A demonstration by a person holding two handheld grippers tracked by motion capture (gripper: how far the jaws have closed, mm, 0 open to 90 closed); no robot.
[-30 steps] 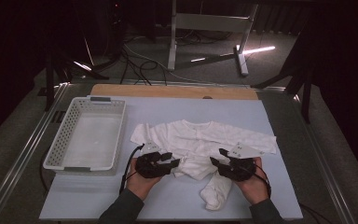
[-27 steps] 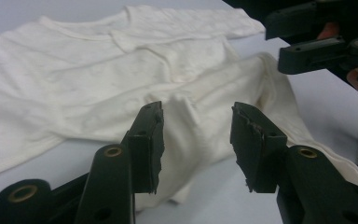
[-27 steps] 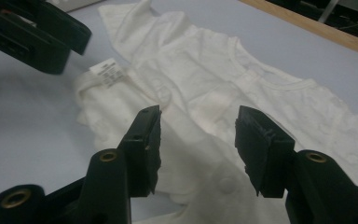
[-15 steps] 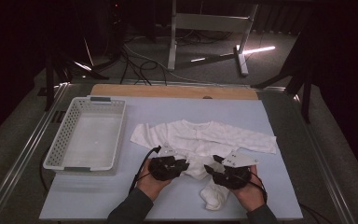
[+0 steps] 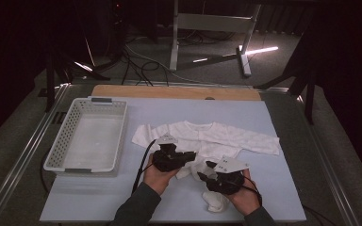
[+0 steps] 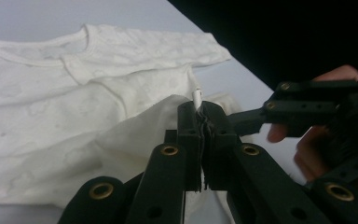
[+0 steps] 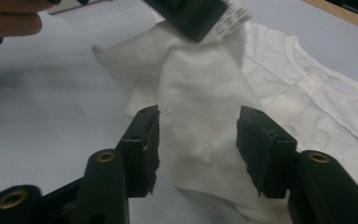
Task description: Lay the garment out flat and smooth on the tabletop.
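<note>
White garment (image 5: 212,139): spread mid-tabletop, lower part now lifted near the front edge. Left gripper (image 6: 200,116): jaws just closed, clenched on its fabric. Right gripper (image 7: 198,135): released, straddling cloth.

Honestly nothing readable from where I'm standing. There's a small printed tag (image 7: 233,17) on the white baby garment (image 7: 205,116), but the print is way too blurry.
</note>
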